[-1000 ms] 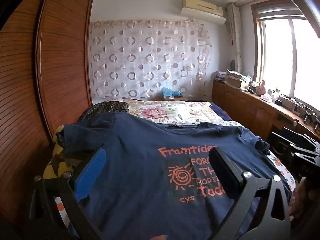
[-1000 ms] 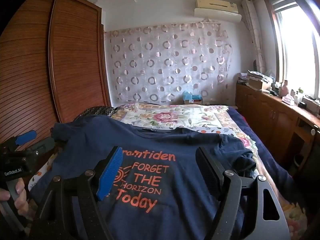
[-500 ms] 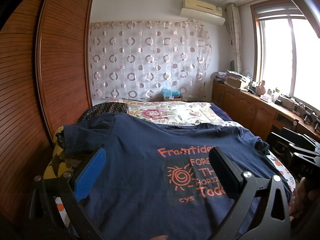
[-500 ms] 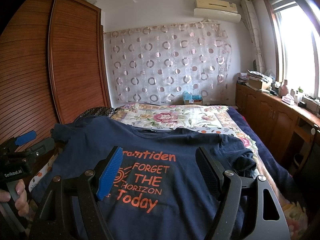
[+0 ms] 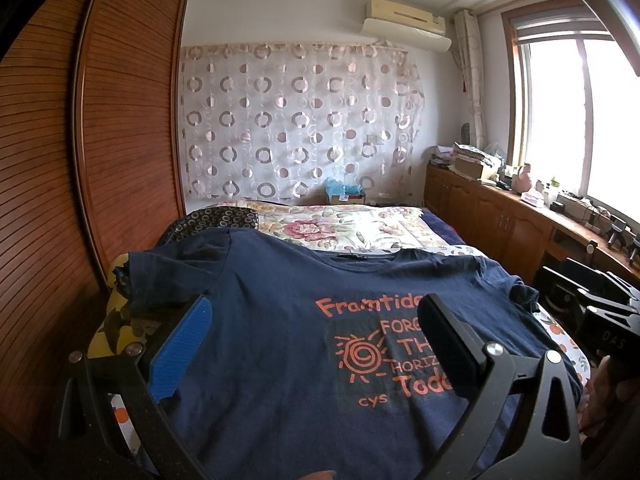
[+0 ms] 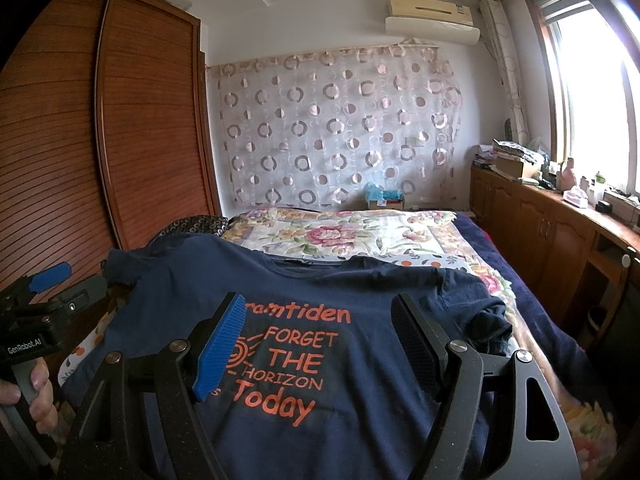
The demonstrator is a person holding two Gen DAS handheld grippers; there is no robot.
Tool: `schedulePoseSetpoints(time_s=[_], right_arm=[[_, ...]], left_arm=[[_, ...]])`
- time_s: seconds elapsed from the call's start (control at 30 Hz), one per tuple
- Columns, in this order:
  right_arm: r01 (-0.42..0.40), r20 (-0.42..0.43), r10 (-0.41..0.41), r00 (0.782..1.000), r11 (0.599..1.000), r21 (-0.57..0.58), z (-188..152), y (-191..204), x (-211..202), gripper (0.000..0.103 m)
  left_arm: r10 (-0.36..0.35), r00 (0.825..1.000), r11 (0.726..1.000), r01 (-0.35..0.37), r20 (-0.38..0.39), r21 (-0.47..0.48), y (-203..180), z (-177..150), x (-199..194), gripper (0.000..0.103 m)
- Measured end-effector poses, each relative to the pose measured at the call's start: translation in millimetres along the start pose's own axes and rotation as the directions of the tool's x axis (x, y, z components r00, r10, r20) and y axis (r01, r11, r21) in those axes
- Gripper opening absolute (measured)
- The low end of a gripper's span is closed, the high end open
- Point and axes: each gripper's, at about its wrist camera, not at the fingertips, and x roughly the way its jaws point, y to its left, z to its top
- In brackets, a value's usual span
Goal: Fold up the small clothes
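A navy blue T-shirt (image 5: 280, 320) with orange print lies spread face up on the bed, collar at the far side; it also shows in the right wrist view (image 6: 360, 300). Its right sleeve (image 6: 486, 316) is bunched, its left sleeve (image 5: 160, 276) lies flat. My left gripper (image 5: 316, 320) is open and empty, held above the shirt's near left part. My right gripper (image 6: 320, 320) is open and empty above the print. The left gripper also shows at the left edge of the right wrist view (image 6: 44, 308), held in a hand.
The bed has a floral quilt (image 5: 344, 228) beyond the shirt and a dark patterned pillow (image 5: 212, 220) at far left. A wooden wardrobe (image 5: 100, 160) stands along the left. A wooden cabinet (image 6: 560, 232) with clutter runs under the window at right.
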Motion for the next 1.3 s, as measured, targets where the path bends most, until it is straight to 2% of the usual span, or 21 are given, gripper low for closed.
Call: schedulePoseSetpoints(time_s=[1.3], right_arm=[[-0.004,0.017,0.004,1.0,1.0,0.006,-1,2,3,0.077]], left_arm=[[0.003,1.0,1.0,-0.003,0.009,-0.001,2,12,-10,0.103]])
